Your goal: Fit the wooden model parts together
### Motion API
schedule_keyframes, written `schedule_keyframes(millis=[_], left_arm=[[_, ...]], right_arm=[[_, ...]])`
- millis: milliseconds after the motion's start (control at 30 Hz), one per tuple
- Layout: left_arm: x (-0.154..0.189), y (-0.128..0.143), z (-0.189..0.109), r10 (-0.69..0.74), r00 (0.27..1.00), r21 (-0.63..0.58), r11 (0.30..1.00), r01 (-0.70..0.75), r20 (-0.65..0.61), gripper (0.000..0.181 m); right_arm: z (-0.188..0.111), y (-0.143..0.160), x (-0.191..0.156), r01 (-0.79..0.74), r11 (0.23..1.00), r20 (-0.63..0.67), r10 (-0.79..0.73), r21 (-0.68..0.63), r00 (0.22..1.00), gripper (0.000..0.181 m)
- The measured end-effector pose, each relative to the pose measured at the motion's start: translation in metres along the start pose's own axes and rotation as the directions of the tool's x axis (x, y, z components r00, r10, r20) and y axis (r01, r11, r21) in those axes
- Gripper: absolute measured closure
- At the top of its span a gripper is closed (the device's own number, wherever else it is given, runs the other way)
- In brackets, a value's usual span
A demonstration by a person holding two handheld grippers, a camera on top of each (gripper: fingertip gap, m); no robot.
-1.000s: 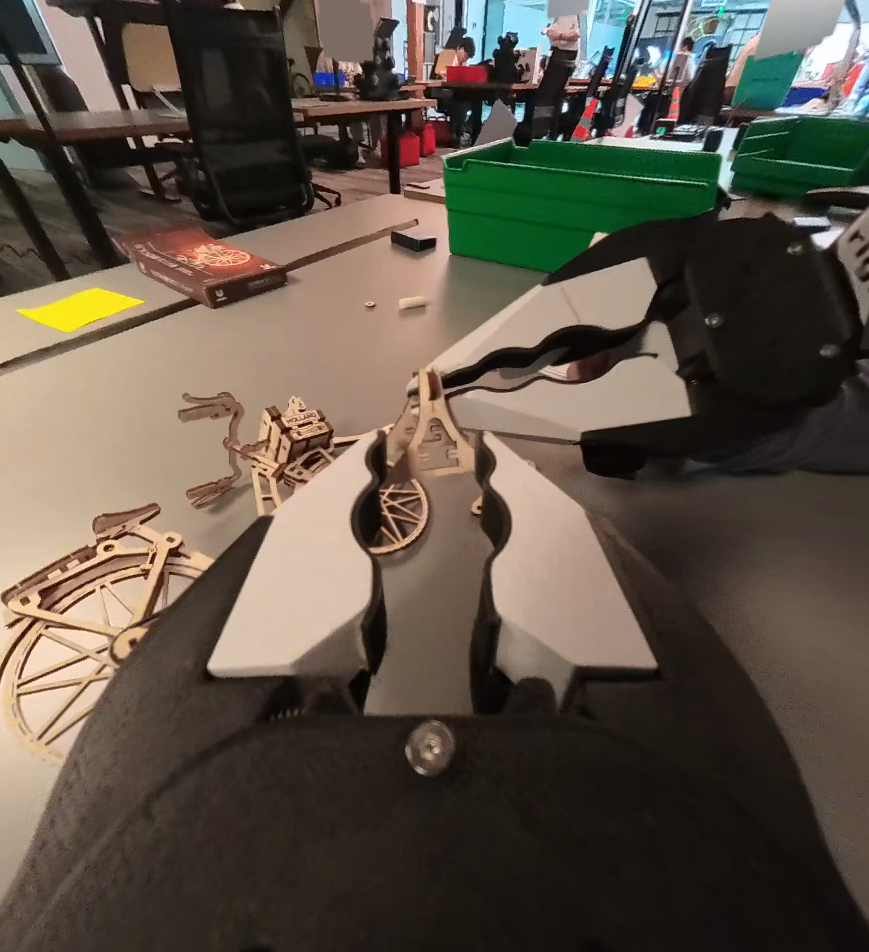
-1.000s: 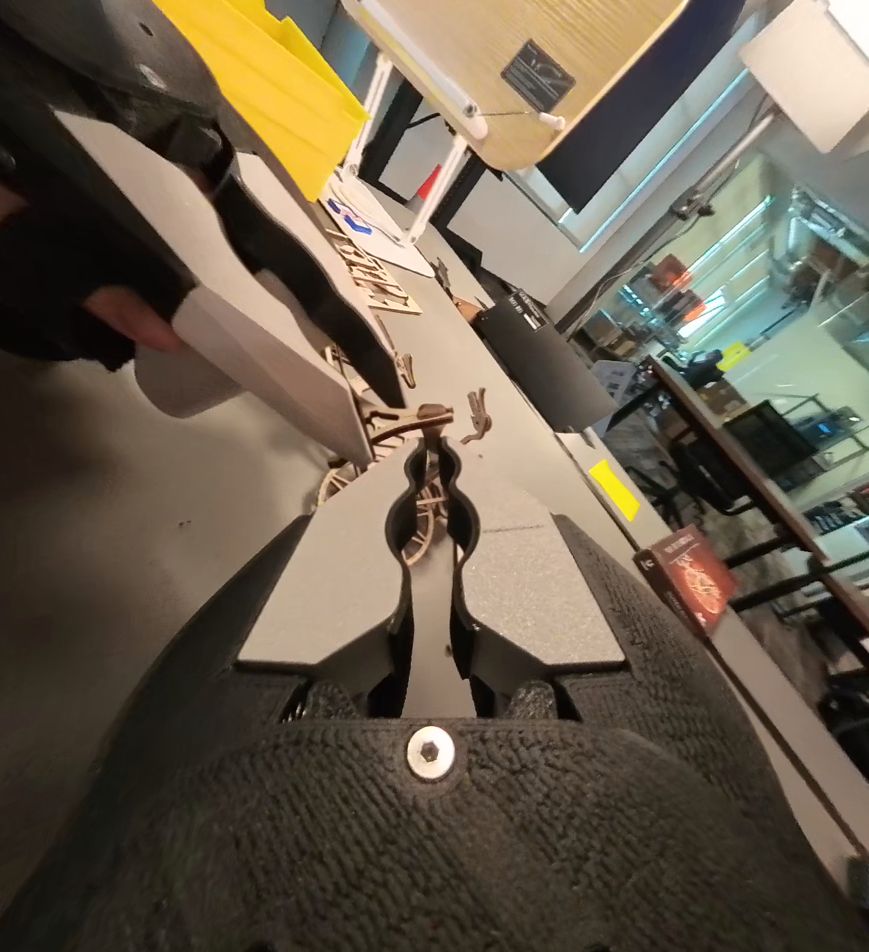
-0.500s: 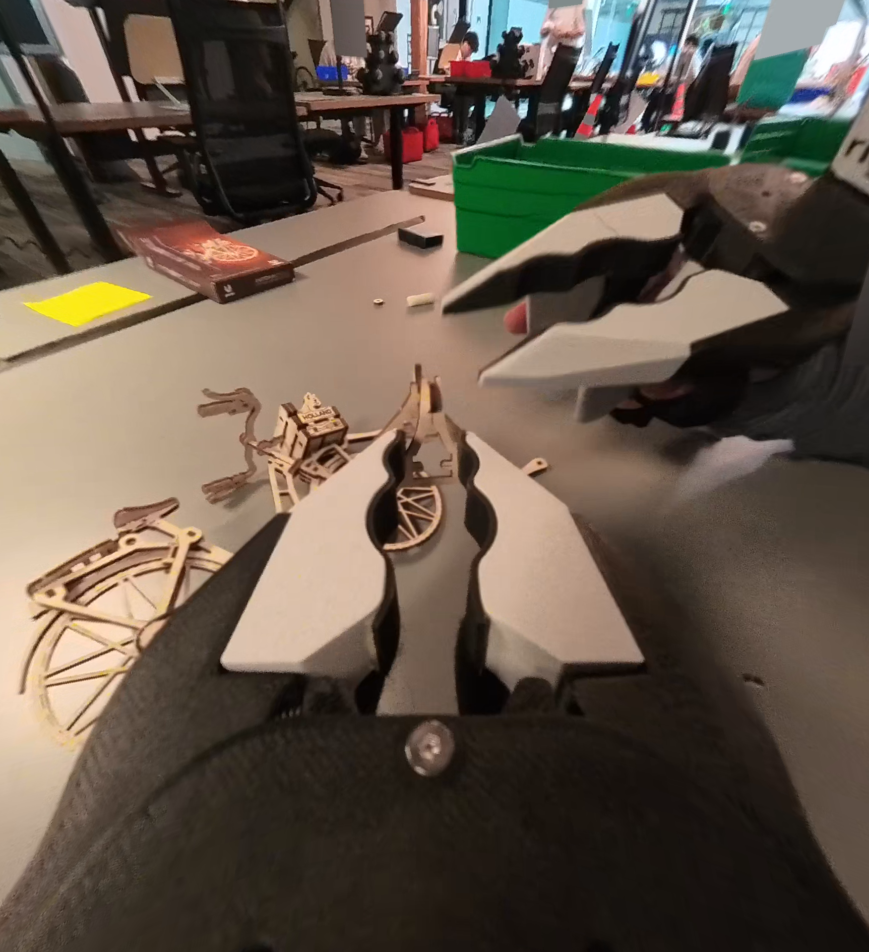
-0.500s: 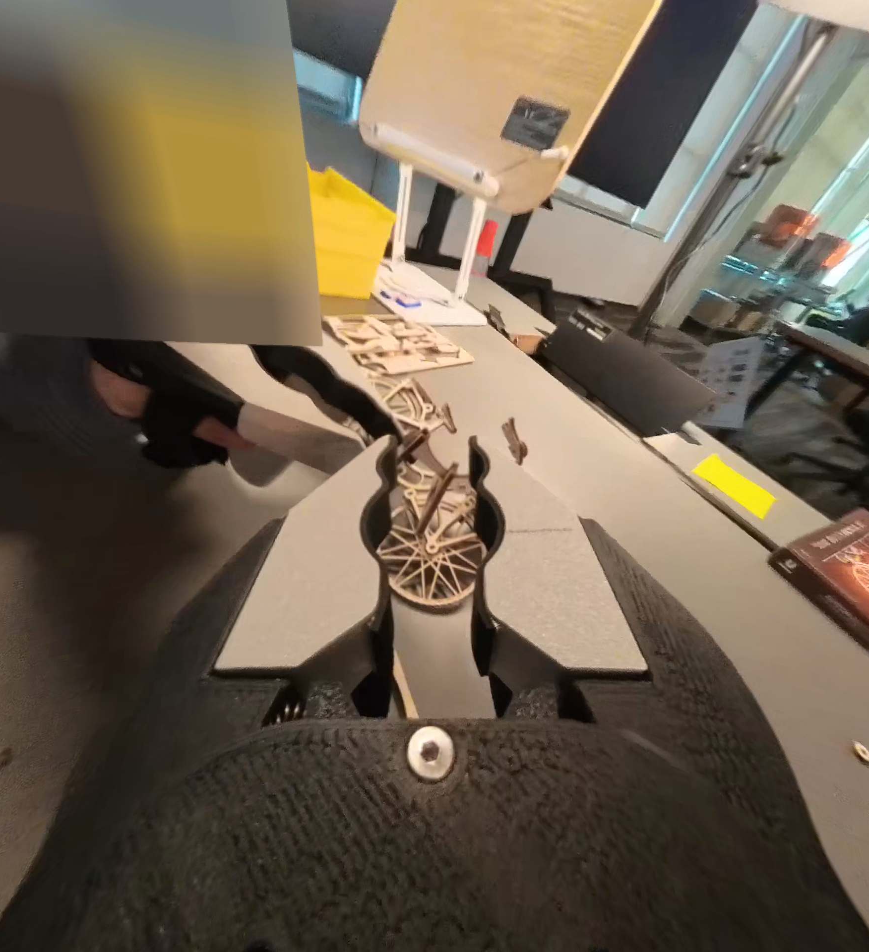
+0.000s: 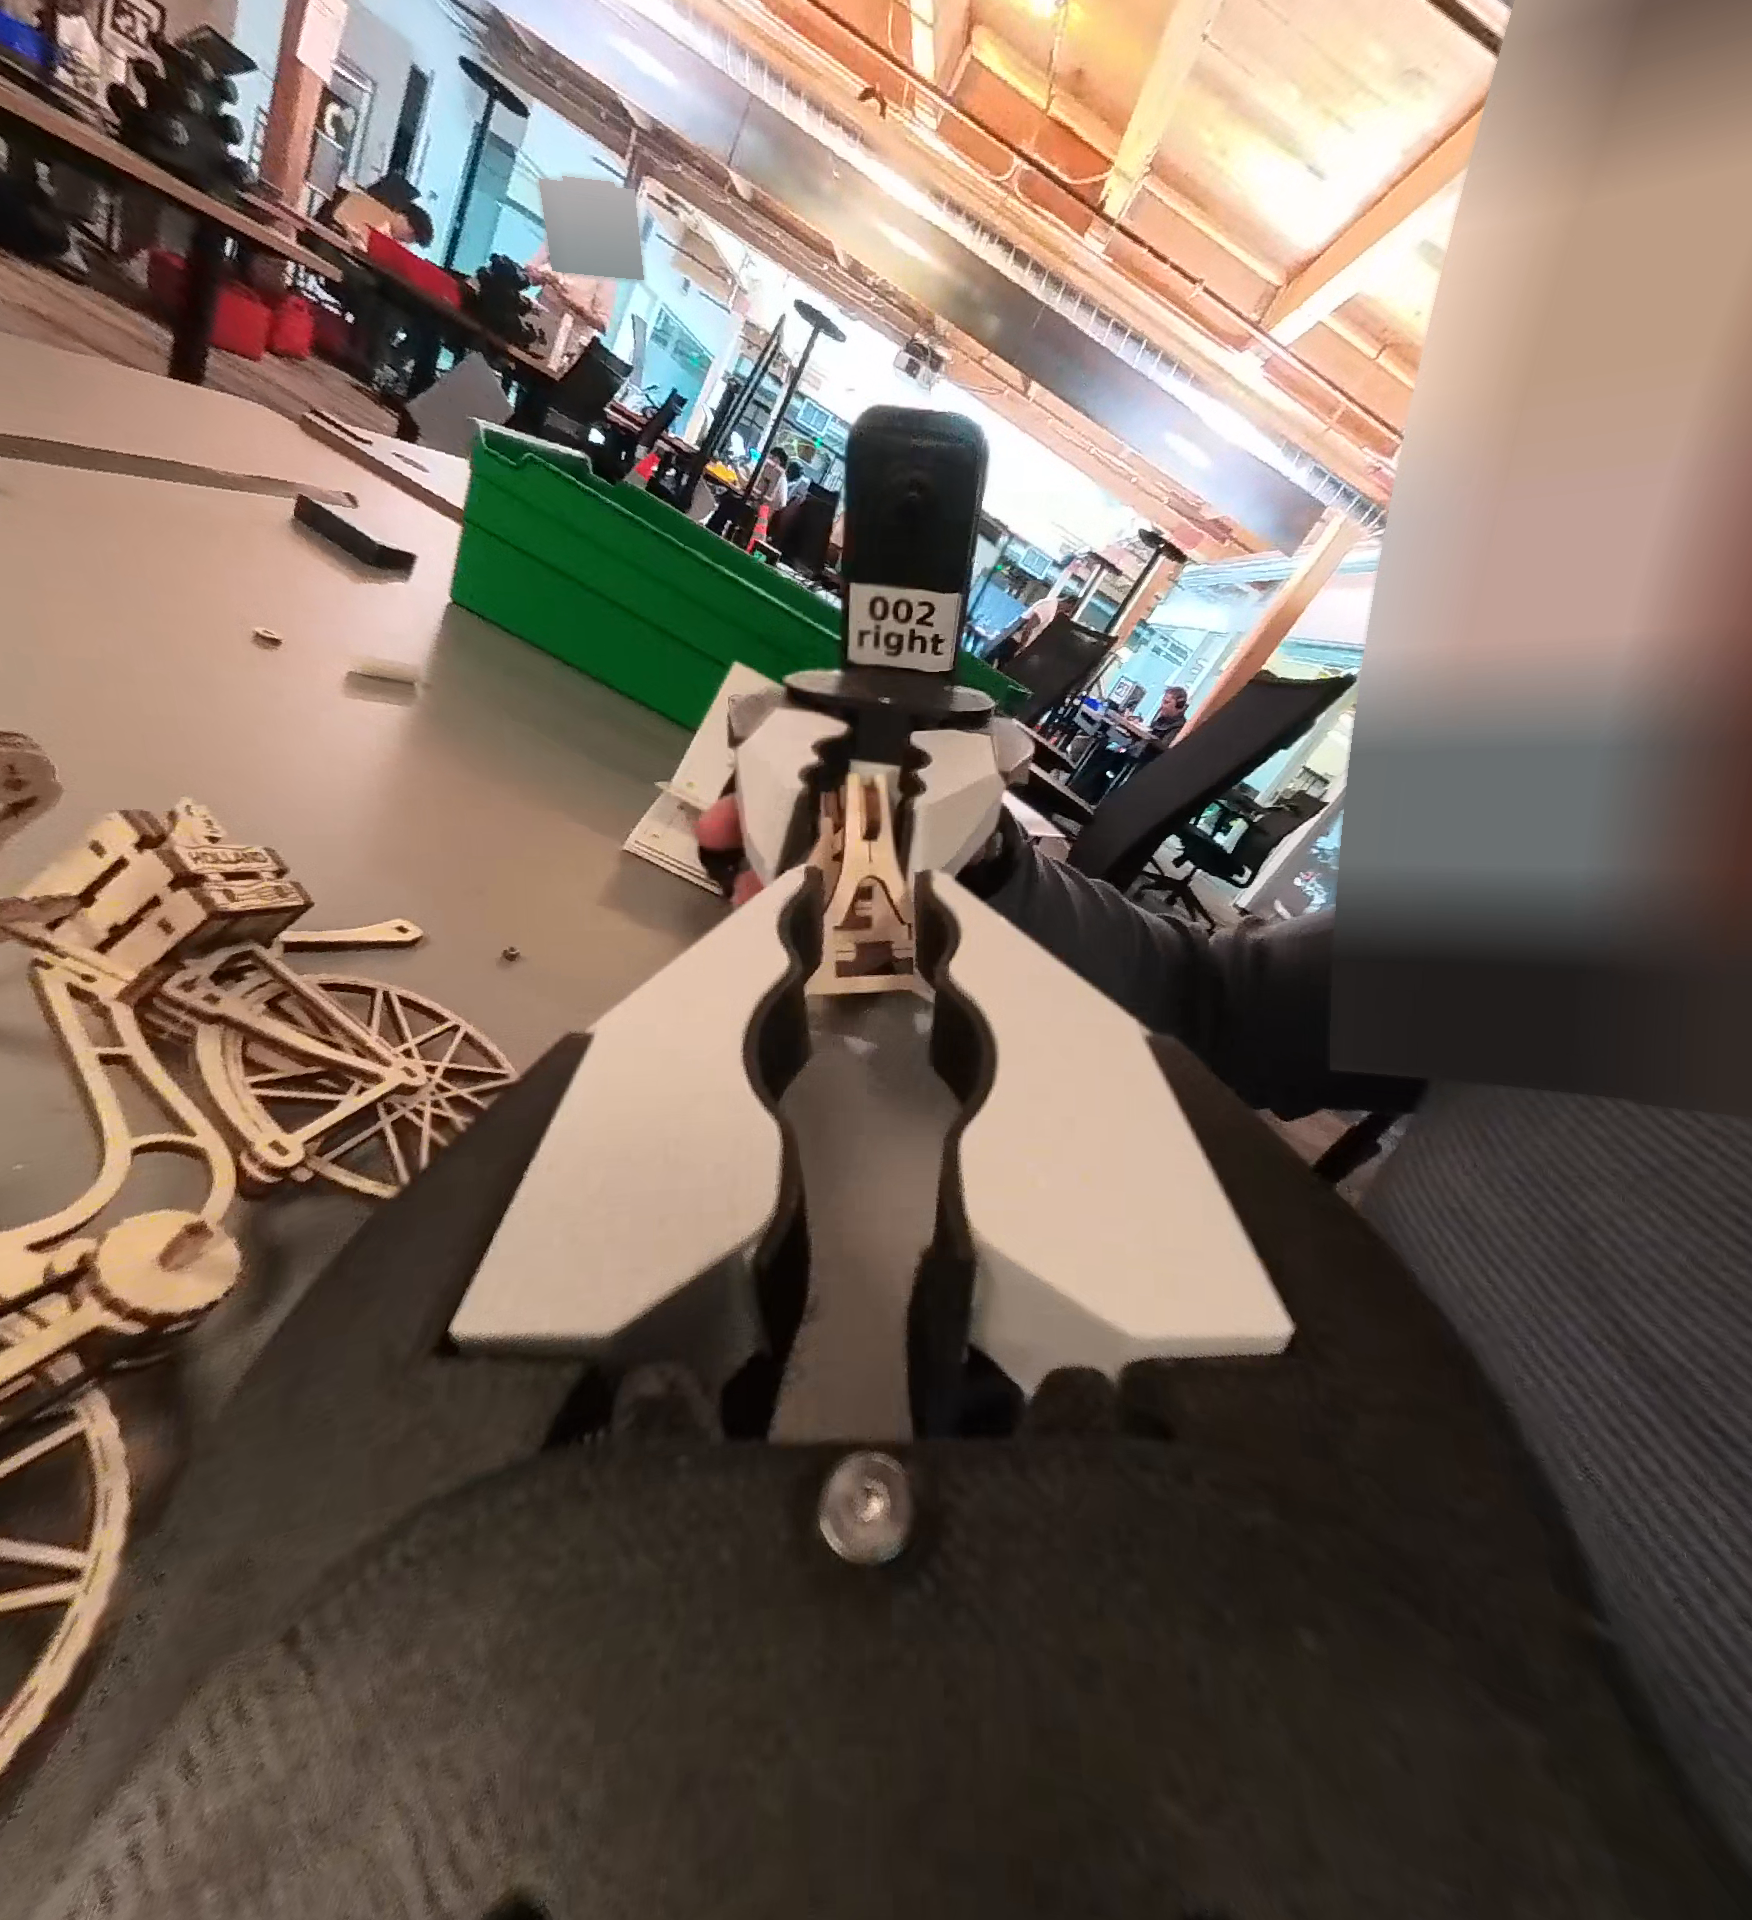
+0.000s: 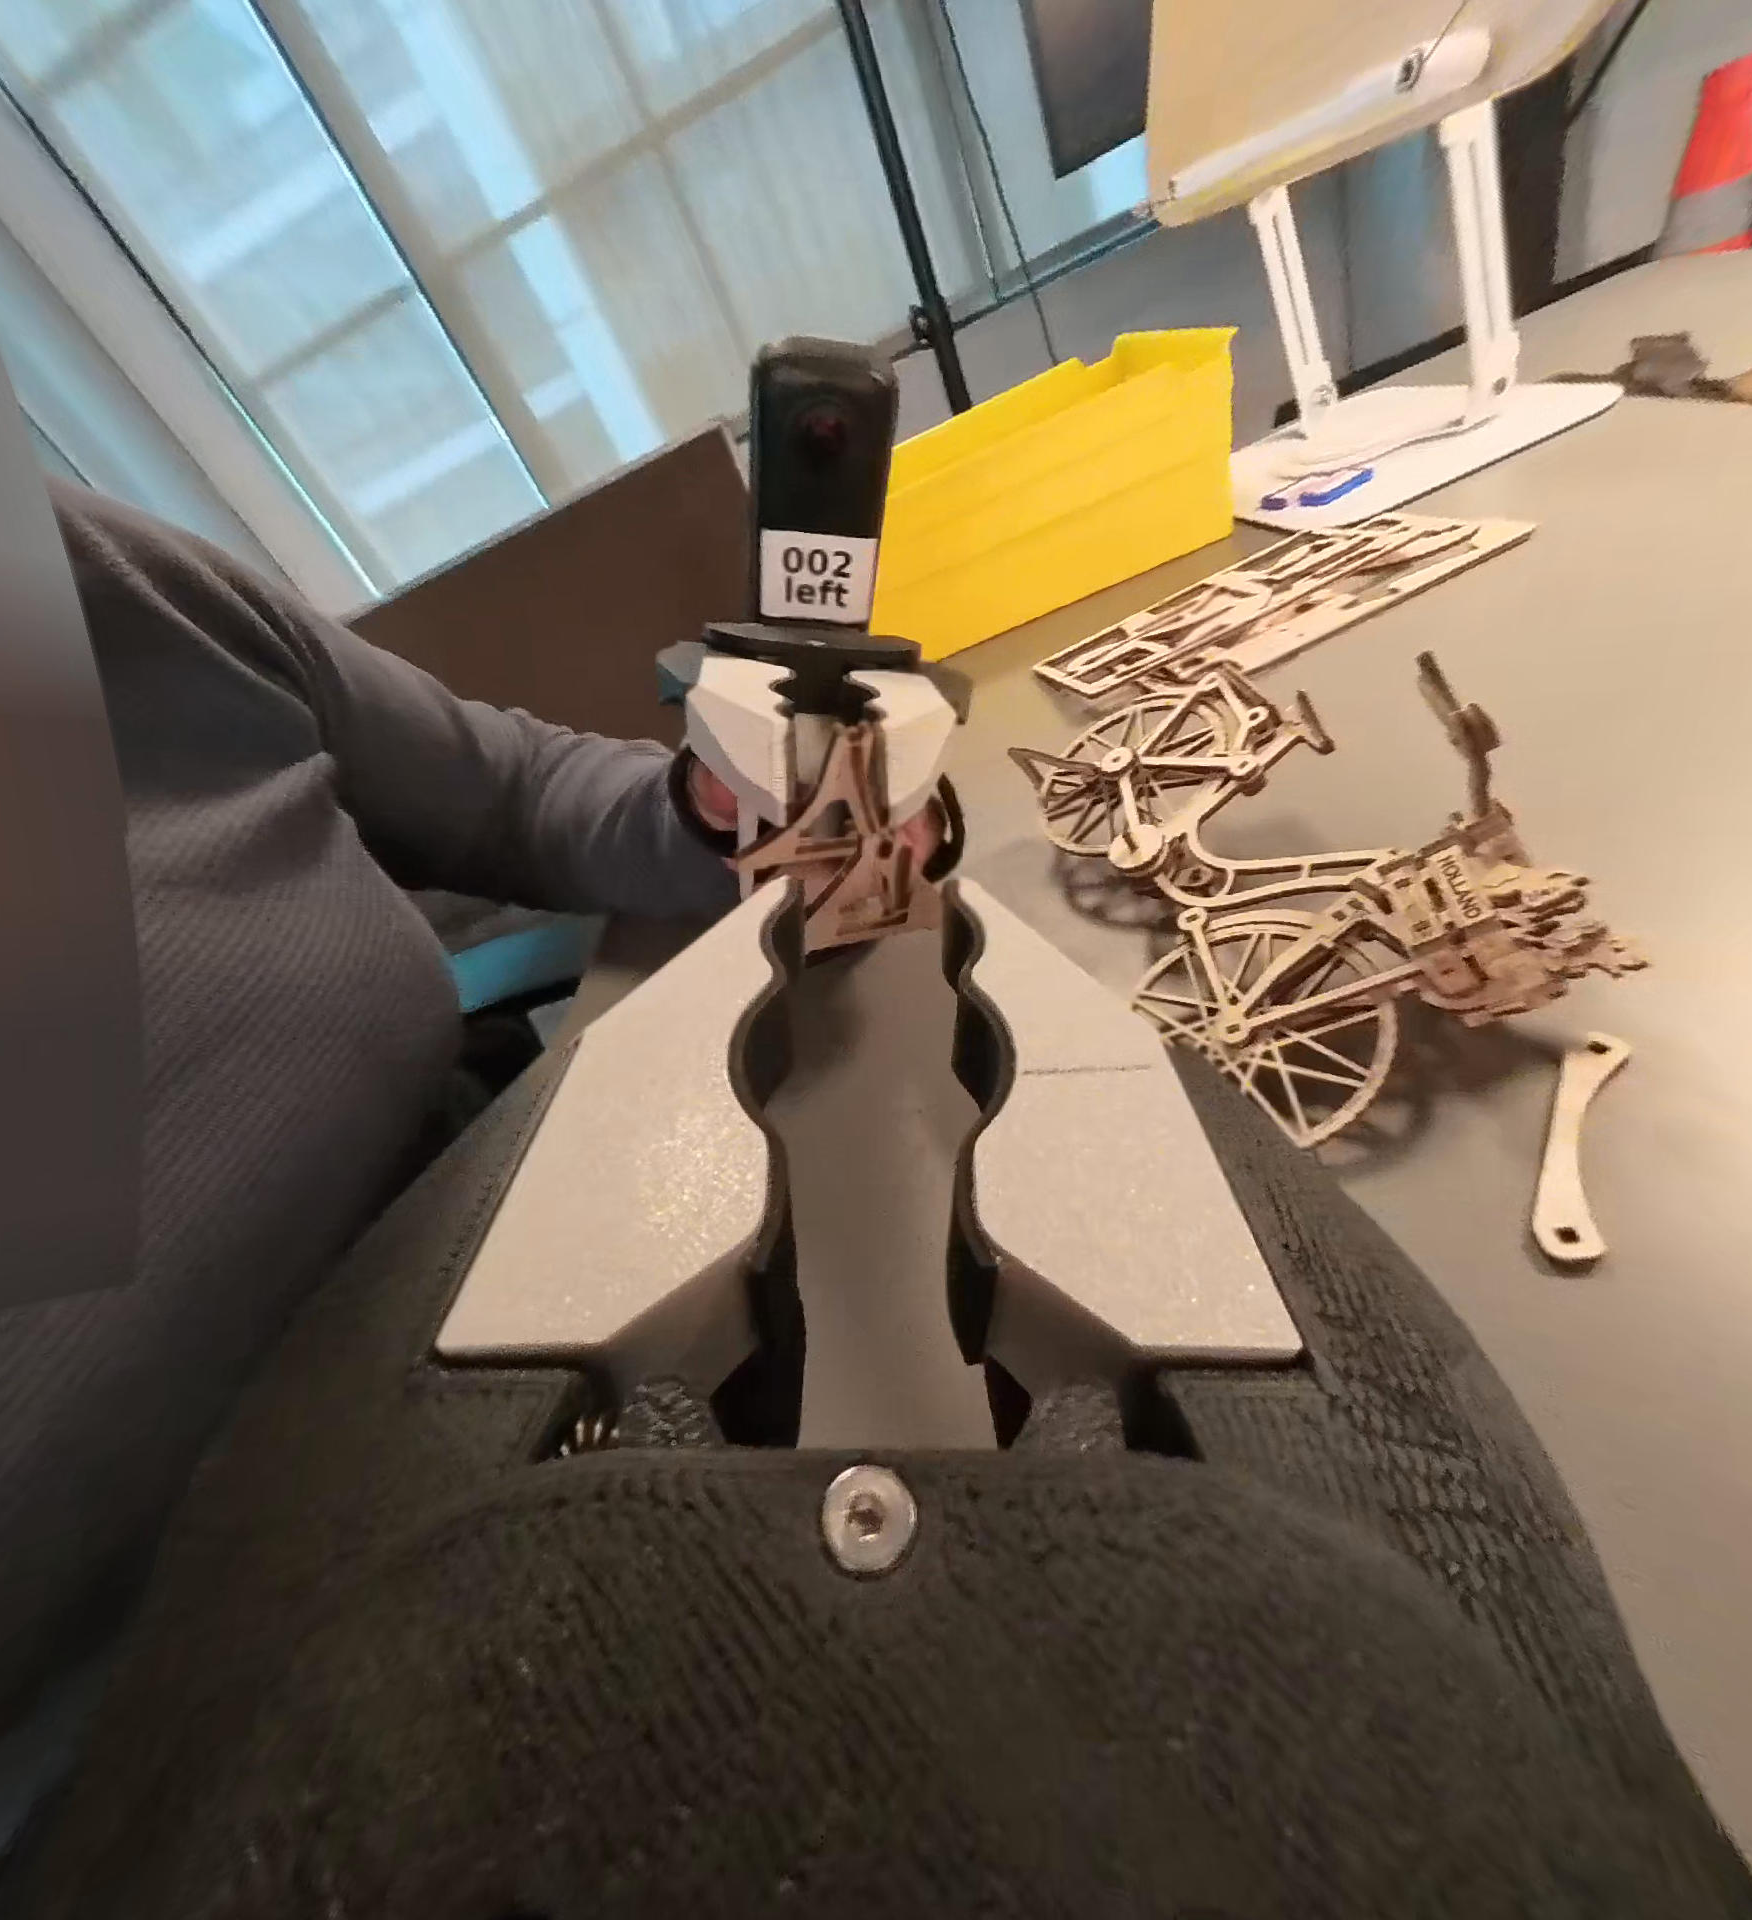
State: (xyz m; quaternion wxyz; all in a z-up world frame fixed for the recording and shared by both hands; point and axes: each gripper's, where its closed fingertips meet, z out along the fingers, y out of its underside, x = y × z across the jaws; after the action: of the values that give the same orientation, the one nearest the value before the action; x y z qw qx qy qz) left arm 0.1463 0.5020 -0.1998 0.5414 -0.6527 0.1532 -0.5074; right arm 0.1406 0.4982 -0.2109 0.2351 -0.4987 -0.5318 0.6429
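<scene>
One wooden part (image 5: 864, 914) between left fingers (image 5: 716, 997)

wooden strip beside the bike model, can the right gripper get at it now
Probably yes: the strip lies alone on the table, nothing over it. But the right gripper has its fingertips either side of the wooden part that the left gripper holds, so it would need to back off first.

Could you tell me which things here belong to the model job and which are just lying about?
Job:
wooden part, held between left claw and right claw
wooden bike
loose strut
part sheet

Lying about:
green bins
yellow bin
white stand
</scene>
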Motion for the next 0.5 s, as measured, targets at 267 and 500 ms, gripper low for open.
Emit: schedule_keyframes(millis=[267,500], left_arm=[[-0.001,0.014,0.004,0.034,0.999,-0.110,0.993,-0.036,-0.024,0.166],[-0.021,0.052,-0.004,0.319,0.946,-0.437,0.859,-0.265,0.053,0.167]], right_arm=[[-0.001,0.008,-0.003,0.036,0.998,0.012,-0.035,-0.060,0.999,0.167],[0.005,0.046,0.013,0.234,0.916,-0.093,-0.278,-0.326,0.956,0.167]])
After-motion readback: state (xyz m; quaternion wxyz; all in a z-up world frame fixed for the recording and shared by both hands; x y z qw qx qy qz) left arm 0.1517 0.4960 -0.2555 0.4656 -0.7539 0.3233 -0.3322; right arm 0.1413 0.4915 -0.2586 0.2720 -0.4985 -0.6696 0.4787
